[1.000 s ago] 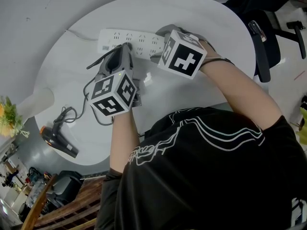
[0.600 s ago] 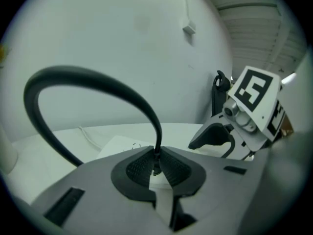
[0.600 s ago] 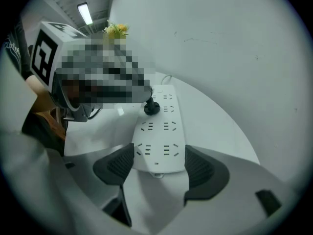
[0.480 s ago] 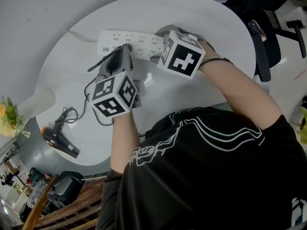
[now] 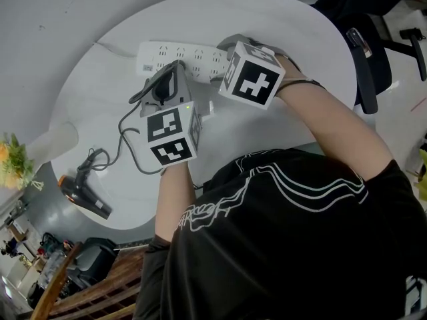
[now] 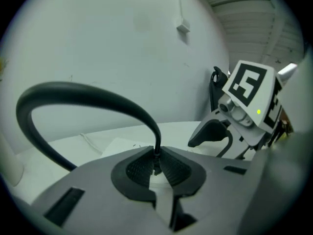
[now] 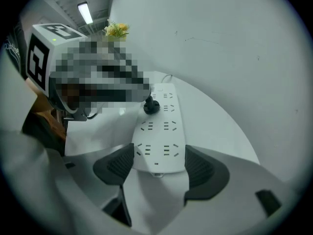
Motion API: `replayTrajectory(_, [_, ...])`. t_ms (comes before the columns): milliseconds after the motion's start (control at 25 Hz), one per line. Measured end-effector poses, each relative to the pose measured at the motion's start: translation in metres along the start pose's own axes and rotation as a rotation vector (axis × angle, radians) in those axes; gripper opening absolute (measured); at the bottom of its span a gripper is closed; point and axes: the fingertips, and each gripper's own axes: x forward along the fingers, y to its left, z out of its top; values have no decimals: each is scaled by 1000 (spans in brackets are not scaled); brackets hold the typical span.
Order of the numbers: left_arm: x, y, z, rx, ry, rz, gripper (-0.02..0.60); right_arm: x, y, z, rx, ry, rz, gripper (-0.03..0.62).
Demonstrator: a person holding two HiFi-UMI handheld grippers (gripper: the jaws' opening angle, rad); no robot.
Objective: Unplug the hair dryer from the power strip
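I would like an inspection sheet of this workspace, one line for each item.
Surface: round white table.
Job's things: power strip lies flat, black plug seated in it; hair dryer lies near the table's edge.
Clutter: flowers at the left edge.
Grippers: left tool shut on the cable just above the plug; right tool seems clamped on the power strip's end.
Cables: cable loops loosely from hair dryer to plug.
Surroundings: dark chair beside the table.

one hair dryer [image 5: 81,195], one power strip [image 5: 160,55]
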Motion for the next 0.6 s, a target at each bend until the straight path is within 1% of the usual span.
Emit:
replayTrajectory(80, [-1,-2,0,57,1,16,38,0,0,0,1,2,1,281])
replayTrajectory(120, [-1,-2,1,70,-6,16,38,0,0,1,1,2,0,281])
replayTrajectory(160, [-3,-2,4,57,-26,5,38,0,0,0,3,1,-1,281])
replayTrajectory(240, [-11,3,24,-35,-109,-29,38,1,0,0,8,-6,0,280])
replayTrajectory(280, [-15,10,35,-87,-139,-38,38,1,0,0,11,-10,2,279])
replayTrajectory(320, [-17,19,44,-131,-148,-43,38,1,0,1,13,-14,4,281])
replayTrajectory(440, [-21,35,51,-220,-140,-76,38,1,0,1,13,-13,0,280])
replayTrajectory(600, [-28,26,47,-260,-122,-135,40,-1,0,2,7,-12,0,279])
